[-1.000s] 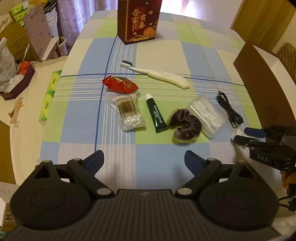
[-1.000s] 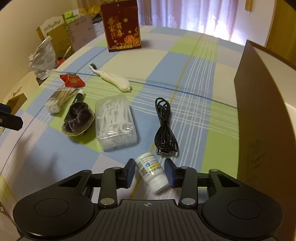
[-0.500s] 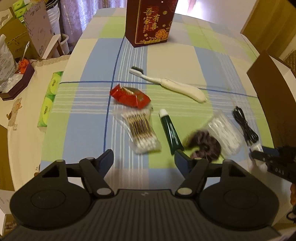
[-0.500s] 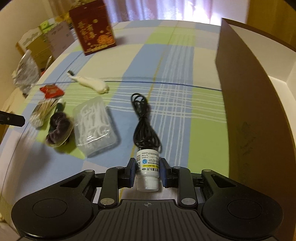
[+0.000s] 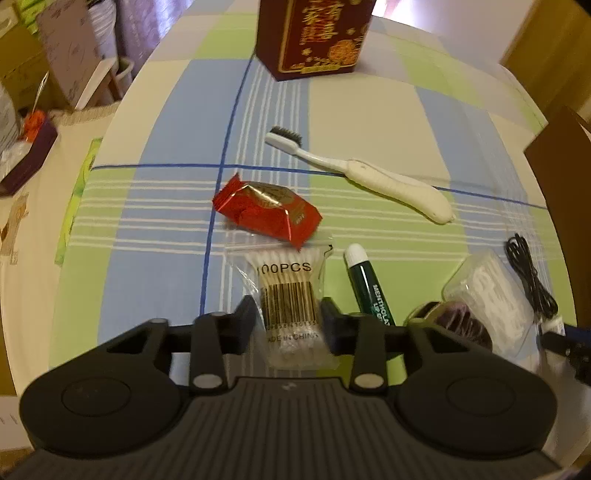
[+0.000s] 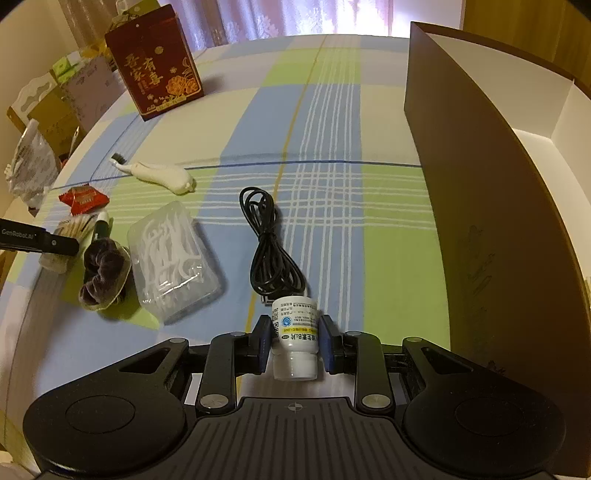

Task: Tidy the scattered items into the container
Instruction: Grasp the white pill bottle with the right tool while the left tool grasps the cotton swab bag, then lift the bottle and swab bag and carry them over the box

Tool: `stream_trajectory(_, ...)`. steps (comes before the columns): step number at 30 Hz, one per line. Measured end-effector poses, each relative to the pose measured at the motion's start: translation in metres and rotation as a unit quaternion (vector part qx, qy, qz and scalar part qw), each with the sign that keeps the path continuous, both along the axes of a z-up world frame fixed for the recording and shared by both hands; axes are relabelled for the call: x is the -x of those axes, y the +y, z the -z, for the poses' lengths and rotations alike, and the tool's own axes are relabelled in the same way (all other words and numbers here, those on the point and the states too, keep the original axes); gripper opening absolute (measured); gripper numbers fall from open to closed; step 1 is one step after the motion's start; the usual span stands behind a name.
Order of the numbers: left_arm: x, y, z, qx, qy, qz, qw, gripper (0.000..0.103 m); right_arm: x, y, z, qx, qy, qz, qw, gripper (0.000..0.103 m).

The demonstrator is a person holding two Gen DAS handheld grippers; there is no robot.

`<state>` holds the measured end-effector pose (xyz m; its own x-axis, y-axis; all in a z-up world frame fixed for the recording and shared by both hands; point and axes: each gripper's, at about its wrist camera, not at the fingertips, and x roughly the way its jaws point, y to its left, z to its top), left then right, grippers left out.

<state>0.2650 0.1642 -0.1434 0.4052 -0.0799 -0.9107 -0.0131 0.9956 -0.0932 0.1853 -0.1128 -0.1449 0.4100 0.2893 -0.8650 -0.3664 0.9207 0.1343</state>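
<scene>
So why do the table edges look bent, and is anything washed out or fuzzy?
Both views: the fisheye lens bows the checked tablecloth. Right wrist view: the curtained window glares white. Left wrist view: warm dim light, and the far red box looks soft, while the cotton swab bag print is readable.

You see a table (image 6: 332,122) under a checked cloth. On it lie a toothbrush (image 5: 369,173), red packet (image 5: 266,210), swab bag (image 5: 291,302), green tube (image 5: 369,288), scrunchie (image 6: 103,273), floss box (image 6: 173,254), cable (image 6: 269,251), red box (image 6: 155,81), brown carton (image 6: 480,206).
</scene>
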Motion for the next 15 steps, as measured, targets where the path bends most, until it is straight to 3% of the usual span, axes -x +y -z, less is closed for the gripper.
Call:
stream_trajectory(8, 0.046, 0.001, -0.006, 0.01, 0.037, 0.025, 0.9989, 0.021, 0.004, -0.001, 0.001, -0.001, 0.001, -0.008, 1.0, 0.03)
stream_trajectory(12, 0.064, 0.002, -0.005, 0.009, 0.055, 0.02, 0.9983, 0.036, 0.005, 0.0, 0.001, 0.001, -0.003, -0.016, 1.0, 0.03)
stream_trajectory(15, 0.063, 0.0, -0.005, 0.001, 0.048, 0.01, 0.9988, 0.037, 0.005, 0.001, 0.001, 0.003, -0.008, -0.022, 1.0, 0.03)
